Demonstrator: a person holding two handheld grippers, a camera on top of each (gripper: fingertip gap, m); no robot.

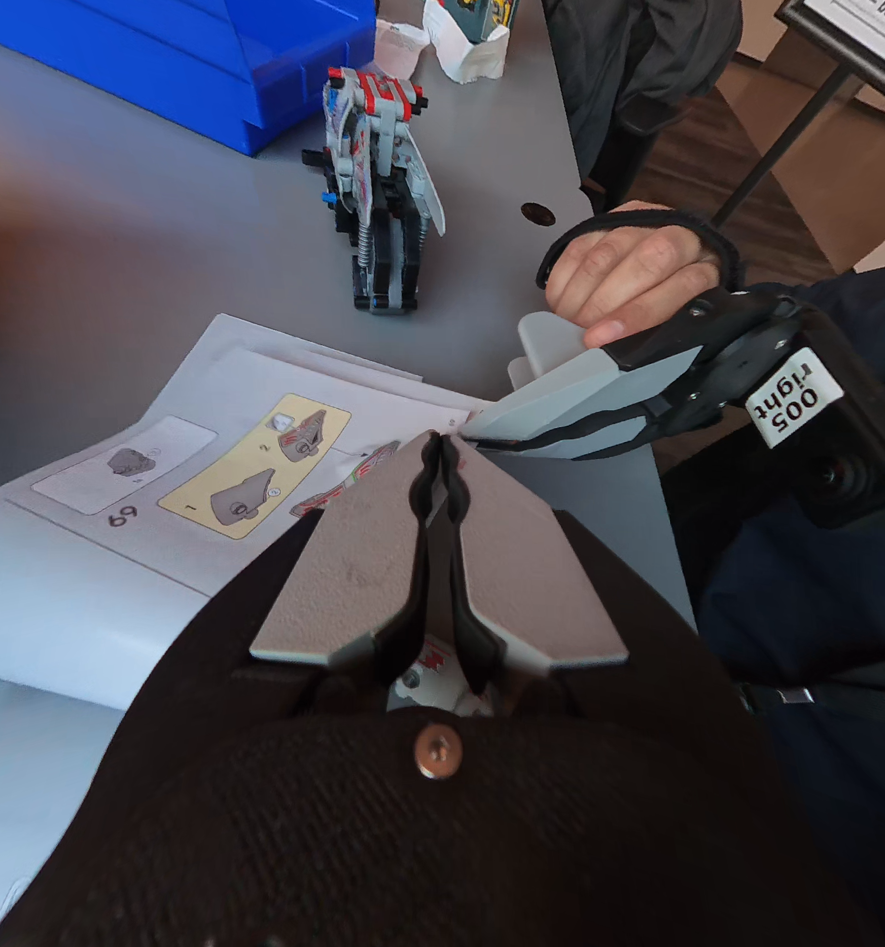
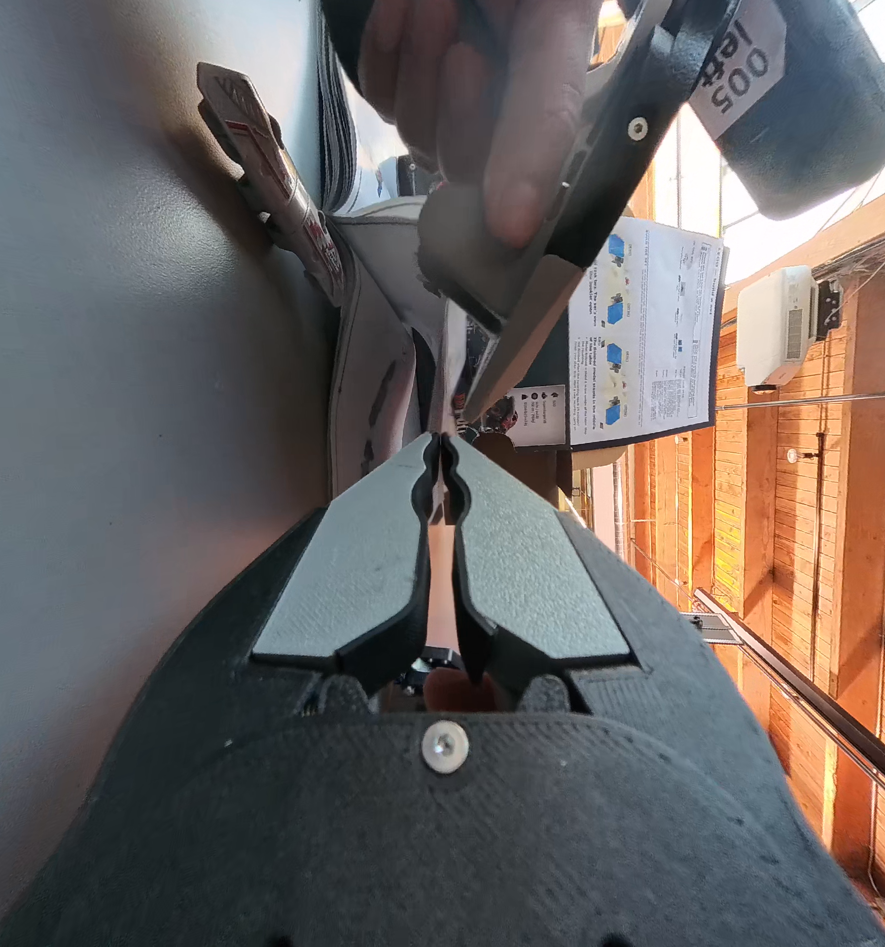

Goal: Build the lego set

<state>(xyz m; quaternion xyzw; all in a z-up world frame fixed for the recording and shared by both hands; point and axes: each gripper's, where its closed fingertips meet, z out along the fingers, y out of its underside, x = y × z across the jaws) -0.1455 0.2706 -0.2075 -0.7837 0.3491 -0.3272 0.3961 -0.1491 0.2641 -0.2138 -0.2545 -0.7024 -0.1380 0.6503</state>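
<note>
In the left wrist view, the left gripper (image 1: 439,439) is sitting with its jaws pressed together on what looks like a thin sheet edge, a page of the instruction booklet (image 1: 184,461) lying open just under and ahead of its tips. The right gripper (image 1: 473,429) is coming in from that side, jaws closed too, its tips almost touching the left's at the same page corner. The half-built lego model (image 1: 378,189) is standing well ahead on the grey surface (image 1: 122,230), its long axis running away from the gripper, beside a blue bin (image 1: 199,61). The person's right hand (image 1: 629,276) is wrapping the handle, knuckles up.

In the right wrist view, rolled sideways, the right gripper (image 2: 441,436) is pinching a thin page edge that runs straight out from its tips. The left gripper (image 2: 468,410) is angling down from above onto that same sheet, the left hand (image 2: 481,102) close behind it. A white and red lego panel (image 2: 276,189) is lying further ahead on the surface (image 2: 97,358). Both grippers are equally near the page; turning it seems the step in hand, and the model is waiting beyond.
</note>
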